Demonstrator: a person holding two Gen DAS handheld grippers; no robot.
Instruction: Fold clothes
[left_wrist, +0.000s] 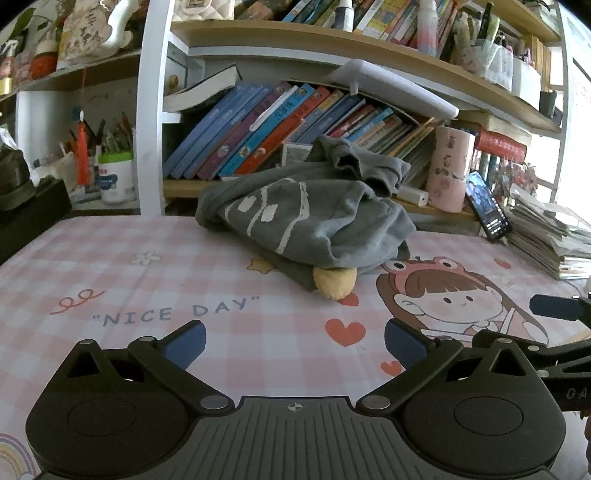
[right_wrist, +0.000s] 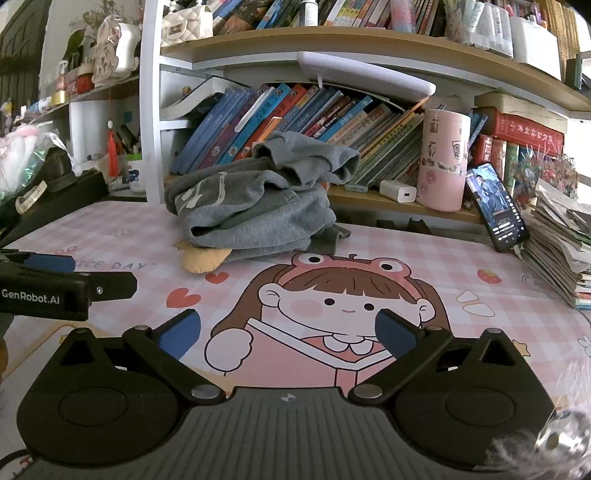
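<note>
- A bookshelf (left_wrist: 332, 33) fills the back of both views, with slanted rows of children's books (left_wrist: 266, 129) on its lower shelf.
- A pink checked desk mat (left_wrist: 184, 266) covers the desk, printed with a cartoon girl in a frog hat (right_wrist: 343, 295) and the words "NICE DAY".
- A crumpled grey sweatshirt (left_wrist: 314, 206) lies heaped at the back of the mat, just in front of the books, with white print on top and a yellow padded piece (left_wrist: 334, 282) poking out underneath.
- The left gripper (left_wrist: 294, 345) hovers over the near mat, jaws spread wide, nothing between them, well short of the sweatshirt.
- The right gripper (right_wrist: 287, 334) sits beside it over the cartoon girl, likewise wide and empty.
- A pink cylindrical tin (right_wrist: 443, 158) stands on the low shelf.
- A smartphone (right_wrist: 496, 206) with a lit screen leans against a paper stack (right_wrist: 557, 236).
</note>
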